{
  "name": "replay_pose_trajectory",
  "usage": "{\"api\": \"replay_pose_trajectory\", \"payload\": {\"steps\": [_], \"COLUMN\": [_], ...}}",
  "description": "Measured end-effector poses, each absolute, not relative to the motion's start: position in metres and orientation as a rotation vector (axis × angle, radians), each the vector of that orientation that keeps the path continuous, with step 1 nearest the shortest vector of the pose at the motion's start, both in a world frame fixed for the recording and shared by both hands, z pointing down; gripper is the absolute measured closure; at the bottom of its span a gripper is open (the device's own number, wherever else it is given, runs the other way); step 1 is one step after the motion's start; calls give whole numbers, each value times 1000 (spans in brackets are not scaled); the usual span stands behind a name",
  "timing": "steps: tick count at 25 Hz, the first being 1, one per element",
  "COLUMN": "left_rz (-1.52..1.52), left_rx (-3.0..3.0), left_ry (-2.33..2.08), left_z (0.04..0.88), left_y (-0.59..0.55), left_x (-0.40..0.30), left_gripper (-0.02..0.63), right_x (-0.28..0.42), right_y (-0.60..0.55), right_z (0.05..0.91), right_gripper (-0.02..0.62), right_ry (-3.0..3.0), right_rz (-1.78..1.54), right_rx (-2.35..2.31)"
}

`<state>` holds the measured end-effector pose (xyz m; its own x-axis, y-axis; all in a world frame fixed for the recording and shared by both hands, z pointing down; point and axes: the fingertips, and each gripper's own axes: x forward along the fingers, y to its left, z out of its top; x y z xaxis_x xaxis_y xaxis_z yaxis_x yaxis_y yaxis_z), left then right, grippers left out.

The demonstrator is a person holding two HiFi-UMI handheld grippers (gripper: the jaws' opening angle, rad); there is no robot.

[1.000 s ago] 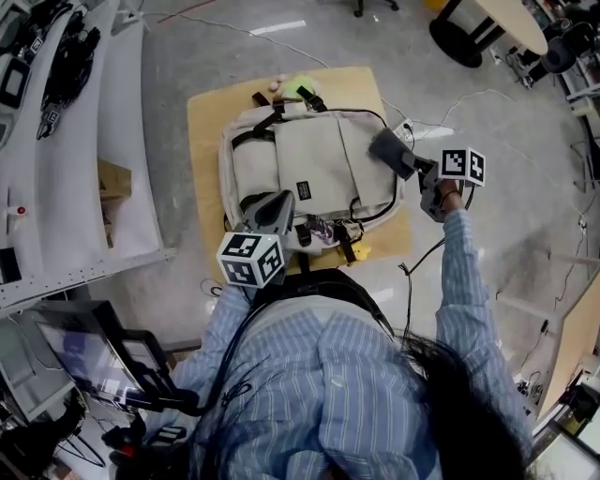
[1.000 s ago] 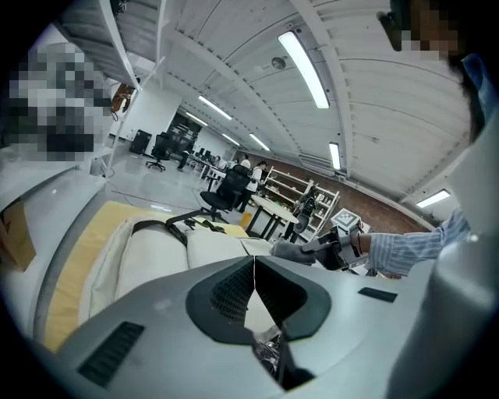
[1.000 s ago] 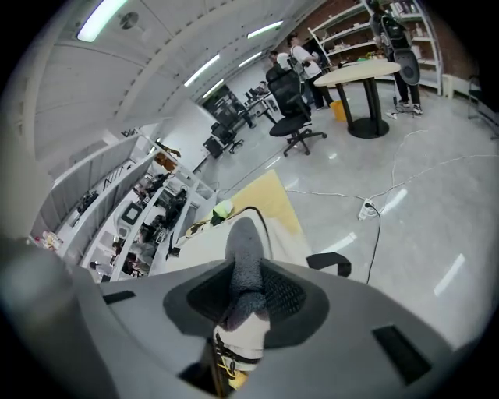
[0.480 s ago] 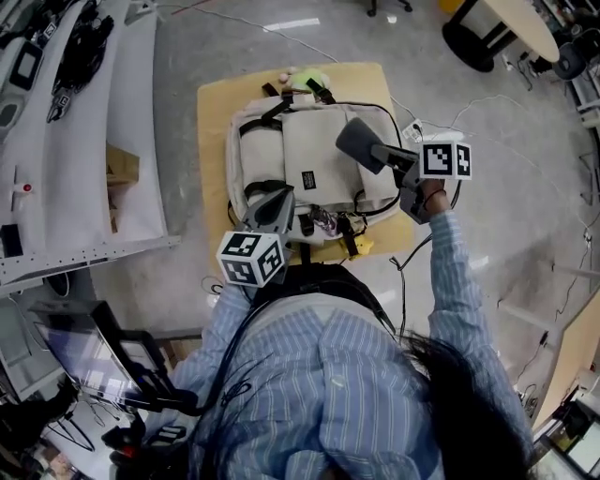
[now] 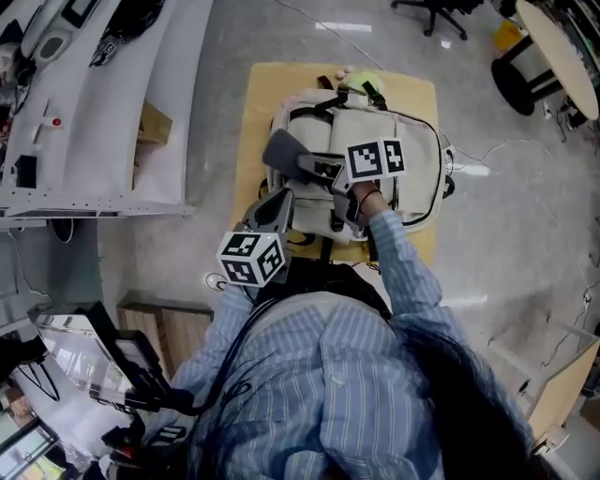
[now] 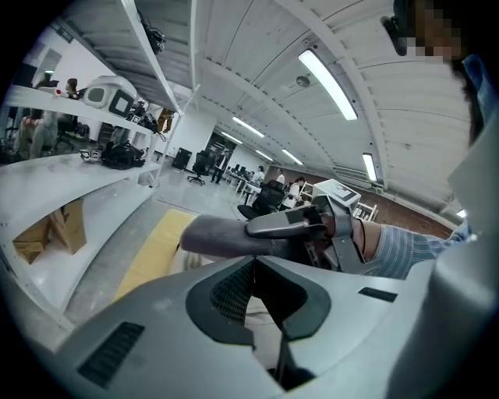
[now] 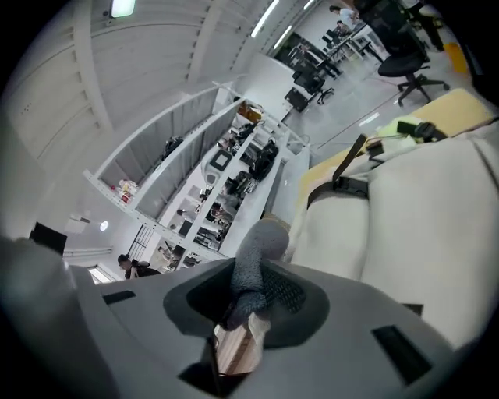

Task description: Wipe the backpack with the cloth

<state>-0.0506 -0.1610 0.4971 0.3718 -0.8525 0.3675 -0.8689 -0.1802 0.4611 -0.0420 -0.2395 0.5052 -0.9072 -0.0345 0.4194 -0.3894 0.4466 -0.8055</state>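
The light is bright and even. It comes from long ceiling lamps (image 6: 331,74) above the left tongs (image 6: 253,269), and these lamps are burned out to pure white. In the head view the floor (image 5: 525,244) shows pale glare patches (image 5: 342,26) beyond the tongs, and the shadows are soft and short. Both tongs views are strongly wide-angle: straight lines bend and the corners go black. The grey bodies of the tongs, very close to the lens, are blurred. In front of the right tongs (image 7: 242,312) the cloth (image 7: 253,261) is a little soft, and the pale backpack (image 7: 421,210) is almost overexposed. The far shelves (image 7: 234,171) are rather sharp.
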Motion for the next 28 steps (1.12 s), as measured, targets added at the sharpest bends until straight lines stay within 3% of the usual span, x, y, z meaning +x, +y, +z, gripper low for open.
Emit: {"api": "replay_pose_trajectory", "payload": {"steps": [4, 9, 28], "left_rz": [-9, -1, 92], "left_rx": [1974, 1977, 2165], "left_ry": [-1518, -1519, -1255], "left_z": [500, 501, 499], "left_y": [-150, -147, -174], "left_x": [-68, -69, 19], "left_gripper": [598, 598, 598], "right_x": [-67, -38, 256], "right_y": [-226, -234, -263], "right_z": [531, 540, 548], "right_gripper": [495, 495, 495], "right_ry": [-2292, -2273, -2134], "right_rz": [1433, 1464, 1549], "right_rx": [320, 404, 1123]}}
